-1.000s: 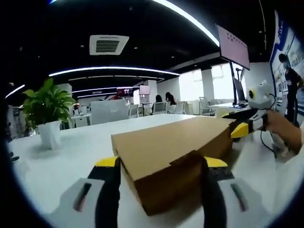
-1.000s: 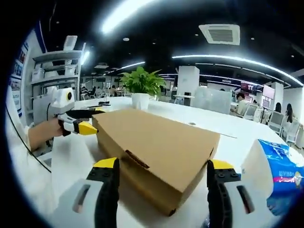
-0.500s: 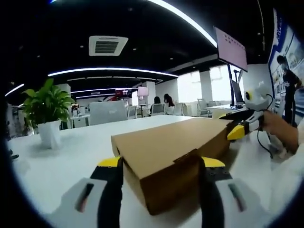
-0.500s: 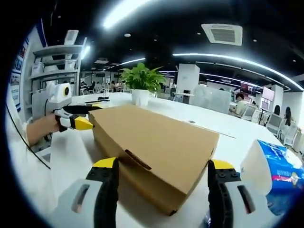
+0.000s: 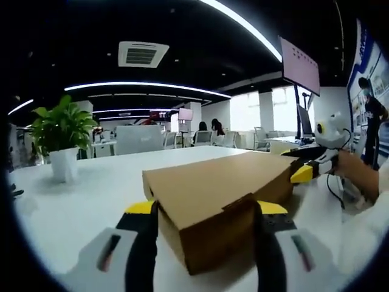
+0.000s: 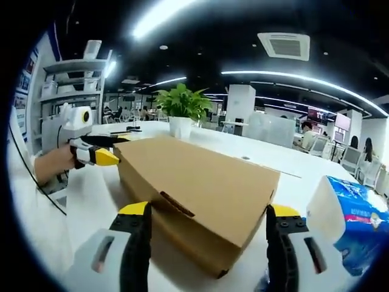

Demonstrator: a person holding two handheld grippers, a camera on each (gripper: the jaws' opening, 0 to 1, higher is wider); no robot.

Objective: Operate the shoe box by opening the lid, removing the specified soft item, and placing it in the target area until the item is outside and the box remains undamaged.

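— Between the spread jaws of both grippers, what lies there?

— The shoe box [image 5: 222, 198], brown cardboard, lid down. In the left gripper view one corner of it sits between the open jaws of the left gripper [image 5: 203, 210]; in the right gripper view the opposite corner [image 6: 206, 201] sits between the equally wide jaws of the right gripper [image 6: 206, 213]. Whether the tips touch the cardboard, I cannot tell.

— Each gripper visible from the other side?

— Yes. Beyond the box's far end, right of the left gripper's jaws, the right gripper [image 5: 307, 170] shows, a hand [image 5: 358, 173] behind it. Left of the right gripper's jaws, the left gripper [image 6: 100, 155] shows at the box's far corner.

— What else stands near?

— A blue-and-white soft pack [image 6: 349, 228] lies just right of the right gripper's right-hand jaw, near the box. A potted plant [image 5: 61, 137] stands well beyond the box, apart from it.

— Surface and room?

— A white table [image 5: 79, 210], bare to the left of the left gripper's jaws. Behind it an open office: ceiling light strips, chairs, seated people far off, a shelf unit [image 6: 67, 97] left of the right gripper's jaws.
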